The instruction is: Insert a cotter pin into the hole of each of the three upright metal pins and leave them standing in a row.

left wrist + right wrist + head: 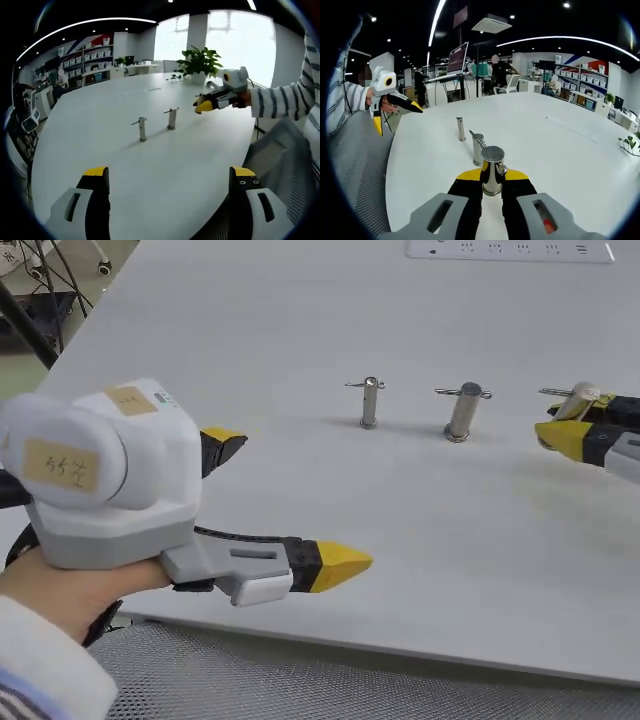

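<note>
We see three short silver metal pins in a row across the pale grey worktop (pixel 300 320), each carrying a thin wire cotter pin through the hole near its top. The left silver metal pin (pixel 369 405) and the middle silver metal pin (pixel 462 415) stand upright and well apart, long axes vertical, each on a small flared foot that rests on the worktop. The first wire cotter pin (pixel 355 385) and the second wire cotter pin (pixel 448 393) lie level across their pins, and in the head view their long ends point left. The third silver metal pin (pixel 580 396) is at the right end of the row, and in the head view it looks tilted rather than plumb. The third wire cotter pin (pixel 553 392) also sticks out to the left. The black-and-yellow right tongs (pixel 575 418) are closed on this third pin, one jaw on each side of its shaft. In the right gripper view the pin rises between the yellow tips, with the other two pins lined up beyond it. We cannot tell whether its foot touches the worktop. The left tongs (pixel 307 500) hover over the near edge of the worktop, well apart from all three pins, jaws spread wide with nothing between them. In the left gripper view the two standing pins lie ahead, between the jaws.
</note>
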The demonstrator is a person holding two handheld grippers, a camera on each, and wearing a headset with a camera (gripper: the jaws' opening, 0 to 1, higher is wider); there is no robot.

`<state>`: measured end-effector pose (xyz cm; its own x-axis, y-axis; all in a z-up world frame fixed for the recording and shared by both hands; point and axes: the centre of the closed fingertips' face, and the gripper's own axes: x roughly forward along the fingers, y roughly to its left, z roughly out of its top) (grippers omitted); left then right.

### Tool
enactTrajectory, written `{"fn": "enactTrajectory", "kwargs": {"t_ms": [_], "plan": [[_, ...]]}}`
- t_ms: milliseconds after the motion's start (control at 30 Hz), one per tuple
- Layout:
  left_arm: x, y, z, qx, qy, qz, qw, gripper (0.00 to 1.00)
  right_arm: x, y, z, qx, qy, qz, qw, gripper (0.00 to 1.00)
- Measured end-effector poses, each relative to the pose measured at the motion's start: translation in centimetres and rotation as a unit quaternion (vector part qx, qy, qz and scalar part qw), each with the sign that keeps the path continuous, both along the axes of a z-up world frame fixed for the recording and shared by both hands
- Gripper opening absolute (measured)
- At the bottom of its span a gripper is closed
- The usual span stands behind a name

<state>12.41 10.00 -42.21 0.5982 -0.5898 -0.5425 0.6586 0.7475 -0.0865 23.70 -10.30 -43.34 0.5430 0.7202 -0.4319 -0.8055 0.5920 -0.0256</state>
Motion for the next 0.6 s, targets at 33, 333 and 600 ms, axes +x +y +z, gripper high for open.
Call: {"fn": "enactTrajectory", "kwargs": {"t_ms": [33, 333, 600], "plan": [[0.0, 0.0, 0.1, -0.001, 0.000, 0.000, 1.0000, 0.99, 0.5, -0.4, -0.1, -0.001, 0.001, -0.004, 1.0000, 0.08], [0.0, 0.0, -0.1, -0.002, 0.006, 0.002, 1.0000, 0.99, 2.4, -1.9, -1.6, -0.013, 0.009, -0.007, 0.9999, 0.08], [-0.3, 0.1, -0.4, 0.001, 0.014, 0.002, 0.9999, 0.99, 2.2, -1.4, -2.6, -0.013, 0.019, -0.002, 0.9997, 0.08]]}}
